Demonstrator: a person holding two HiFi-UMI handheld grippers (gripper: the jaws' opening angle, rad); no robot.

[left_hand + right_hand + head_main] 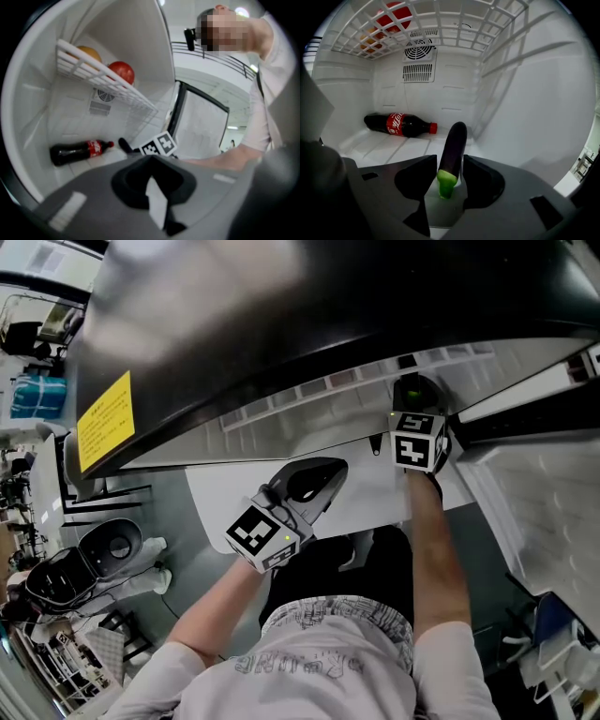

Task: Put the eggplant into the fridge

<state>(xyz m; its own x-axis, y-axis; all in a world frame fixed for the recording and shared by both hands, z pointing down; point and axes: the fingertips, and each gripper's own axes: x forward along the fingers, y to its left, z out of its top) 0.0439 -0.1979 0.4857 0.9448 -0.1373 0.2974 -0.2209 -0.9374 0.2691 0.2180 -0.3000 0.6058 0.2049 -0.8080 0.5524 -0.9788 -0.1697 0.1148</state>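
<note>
The purple eggplant (pixel 453 143) with a green stem end lies lengthways between the jaws of my right gripper (pixel 450 158), its far tip on the white floor of the fridge (pixel 384 145). The jaws stand a little off its sides, so the gripper is open. In the head view the right gripper (pixel 414 401) reaches into the fridge under its black top (pixel 281 324). My left gripper (pixel 314 479) hovers at the fridge's front edge, shut and empty. From the left gripper (pixel 151 159) view the right gripper's marker cube (pixel 159 144) shows inside the fridge.
A cola bottle (pixel 401 124) lies on its side at the back of the fridge floor. A wire shelf (pixel 440 23) above carries a red fruit (pixel 121 71) and an orange one (pixel 89 52). The open fridge door (pixel 534 493) stands at the right.
</note>
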